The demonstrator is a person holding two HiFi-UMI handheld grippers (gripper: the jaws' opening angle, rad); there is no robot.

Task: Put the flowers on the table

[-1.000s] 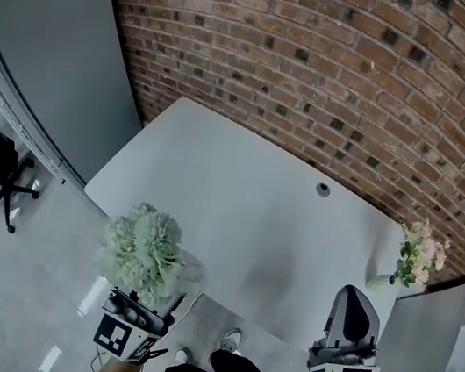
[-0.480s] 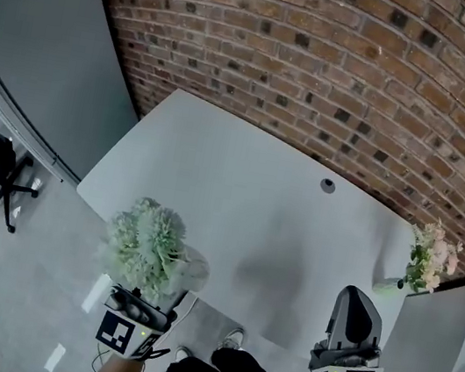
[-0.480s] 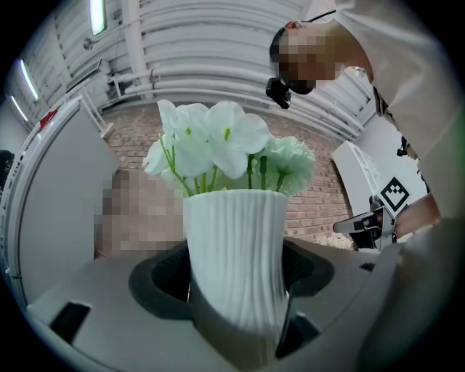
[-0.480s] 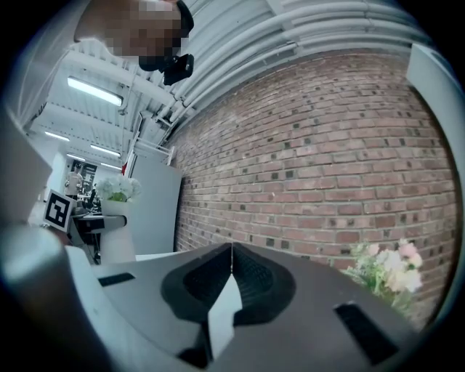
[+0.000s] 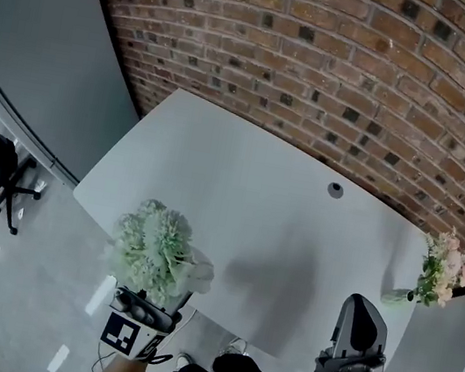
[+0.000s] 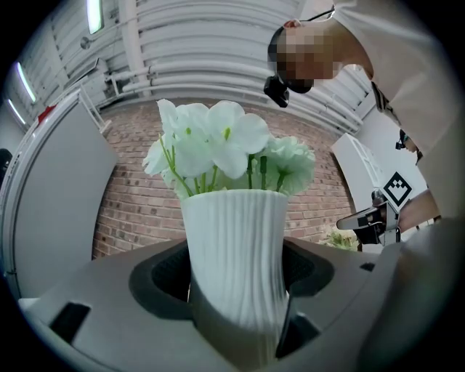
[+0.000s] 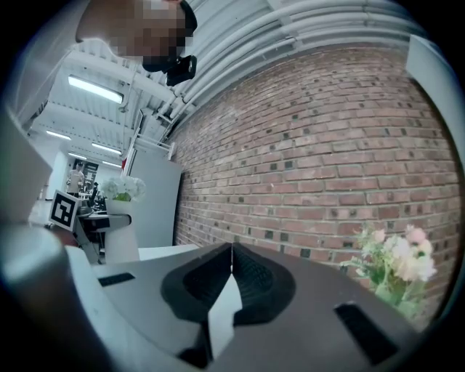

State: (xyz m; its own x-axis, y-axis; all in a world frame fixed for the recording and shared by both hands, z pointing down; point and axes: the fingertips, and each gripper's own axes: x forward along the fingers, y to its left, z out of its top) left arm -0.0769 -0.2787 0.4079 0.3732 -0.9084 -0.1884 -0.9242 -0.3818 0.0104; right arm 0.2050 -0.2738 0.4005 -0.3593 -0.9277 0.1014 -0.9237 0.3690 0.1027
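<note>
At 7 o'clock, by the table point(image 5: 240, 191) edge: left gripper point(image 5: 142, 309) clamped on white ribbed vase point(image 6: 234, 254) of flowers point(image 5: 155, 247). At 5 o'clock: right gripper point(image 5: 360, 306), jaws together, empty.

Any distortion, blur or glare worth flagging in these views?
Head view: fisheye bows the brick wall; a soft shadow lies on the table. Left gripper view: dark round vignette, vase sharp. Right gripper view: ceiling lights blown out, pink flowers soft near the edge.
</note>
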